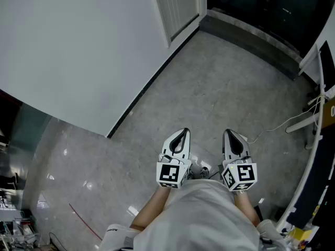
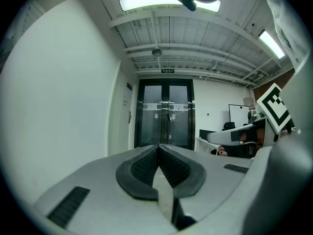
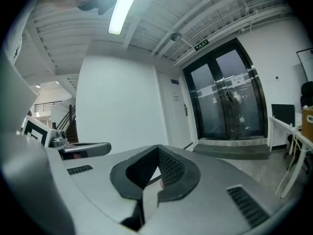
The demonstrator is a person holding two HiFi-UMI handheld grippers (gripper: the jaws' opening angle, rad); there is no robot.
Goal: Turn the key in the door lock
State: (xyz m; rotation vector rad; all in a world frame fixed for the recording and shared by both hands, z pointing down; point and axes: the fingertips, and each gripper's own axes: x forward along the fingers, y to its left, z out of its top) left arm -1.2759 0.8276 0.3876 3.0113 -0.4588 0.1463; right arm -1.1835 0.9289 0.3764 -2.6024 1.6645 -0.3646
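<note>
**A:** How do the jaws stand?

**B:** Both pairs are closed. The left gripper (image 2: pixel 159 147) has its two tips pressed together with nothing between them, and the right gripper (image 3: pixel 157 147) is the same, tips meeting and empty. Neither touches anything. The person holds them side by side, well short of the glass double door (image 3: pixel 227 102).

**A:** And the lock?

**B:** There is a white door (image 3: pixel 177 109) just left of the glass double door, set in the same wall. It carries a small dark handle (image 3: pixel 186 111). The lock and any key are too small to make out from here.

**A:** What lies around it?

**B:** A dark raised step (image 3: pixel 232 151) runs along the foot of the glass double door. The floor (image 1: pixel 209 98) stretches from that step back to the grippers. A plain white wall (image 1: pixel 78 51) runs along the left, leading up to the white door. To the right of the glass double door there is a white desk (image 3: pixel 288 131), and a thin white cable (image 1: pixel 277 125) trails over the floor near it. A small green sign (image 2: pixel 167 71) hangs above the glass door.

**A:** Materials?

**B:** The pads (image 2: pixel 144 166) are dark rubber with a fine cross-hatched grain, set in smooth grey shells that taper to a point. The floor is grey speckled stone, glossy enough to reflect light. The glass door is dark-framed with upright metal bars.
</note>
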